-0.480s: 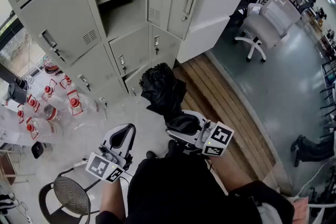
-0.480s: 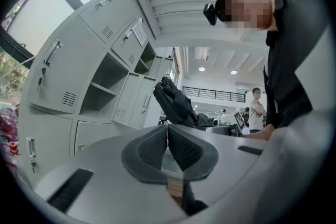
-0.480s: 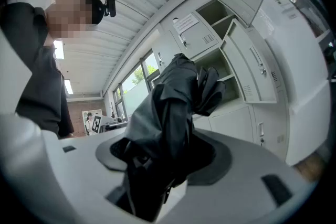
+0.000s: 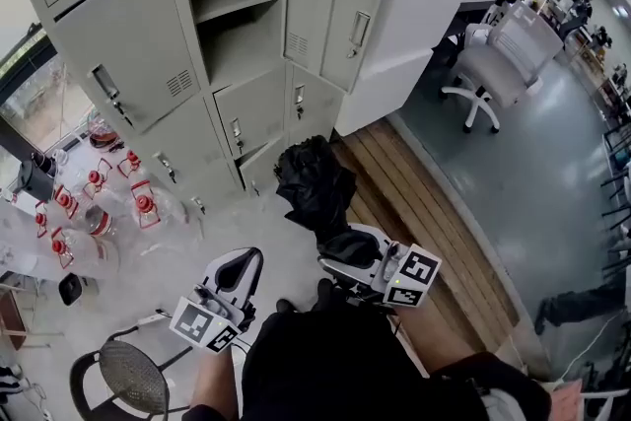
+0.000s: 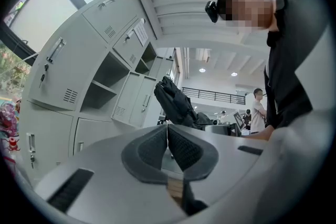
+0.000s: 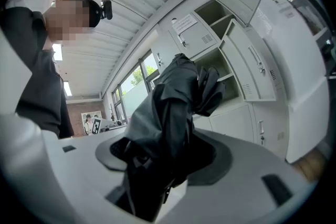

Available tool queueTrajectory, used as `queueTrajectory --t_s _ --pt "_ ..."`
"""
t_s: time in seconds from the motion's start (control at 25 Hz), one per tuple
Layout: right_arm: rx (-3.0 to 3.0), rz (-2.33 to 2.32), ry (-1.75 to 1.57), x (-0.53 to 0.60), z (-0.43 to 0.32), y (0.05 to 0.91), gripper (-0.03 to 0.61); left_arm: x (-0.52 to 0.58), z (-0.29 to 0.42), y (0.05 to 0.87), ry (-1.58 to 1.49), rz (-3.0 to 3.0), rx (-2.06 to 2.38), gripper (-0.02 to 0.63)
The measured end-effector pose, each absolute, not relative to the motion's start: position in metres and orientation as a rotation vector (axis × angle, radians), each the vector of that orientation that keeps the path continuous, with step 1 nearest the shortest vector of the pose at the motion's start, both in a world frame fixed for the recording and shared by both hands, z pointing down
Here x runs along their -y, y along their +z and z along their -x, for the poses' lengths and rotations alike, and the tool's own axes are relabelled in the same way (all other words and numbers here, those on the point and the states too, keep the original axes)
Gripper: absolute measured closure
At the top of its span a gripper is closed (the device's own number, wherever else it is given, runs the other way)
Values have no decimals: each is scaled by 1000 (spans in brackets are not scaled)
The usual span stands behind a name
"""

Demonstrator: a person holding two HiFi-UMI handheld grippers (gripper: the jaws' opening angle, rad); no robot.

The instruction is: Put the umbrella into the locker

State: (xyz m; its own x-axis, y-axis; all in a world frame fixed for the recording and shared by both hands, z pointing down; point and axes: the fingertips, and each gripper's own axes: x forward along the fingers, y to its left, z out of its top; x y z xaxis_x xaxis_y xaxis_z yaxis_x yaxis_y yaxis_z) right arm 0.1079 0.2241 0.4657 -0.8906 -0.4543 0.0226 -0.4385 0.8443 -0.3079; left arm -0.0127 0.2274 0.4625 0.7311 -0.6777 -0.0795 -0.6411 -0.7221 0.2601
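You face a grey locker bank (image 4: 128, 84), where one compartment (image 4: 237, 5) stands open with its door (image 4: 330, 10) swung to the right. A strip of wooden boards (image 4: 424, 212) runs along the floor on your right, and a white office chair (image 4: 498, 49) stands beyond it. The folded black umbrella (image 4: 314, 180) is still outside the locker, held out in front of you with its bundled fabric towards the lockers. Your right gripper (image 4: 347, 249) is clamped on it, jaws spread wide around the fabric. Your left gripper (image 4: 237, 273) has its jaws pressed together with nothing between them.
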Motion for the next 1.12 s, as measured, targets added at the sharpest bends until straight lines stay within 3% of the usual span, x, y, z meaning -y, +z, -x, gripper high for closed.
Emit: queueTrajectory --t_s 0.6,1.12 --pt "-2978 758 -486 -208 -111 466 302 -214 14 463 -309 -2717 996 597" --pt "-2958 707 -513 -103 -120 473 302 -126 7 461 -258 -2705 1071 597"
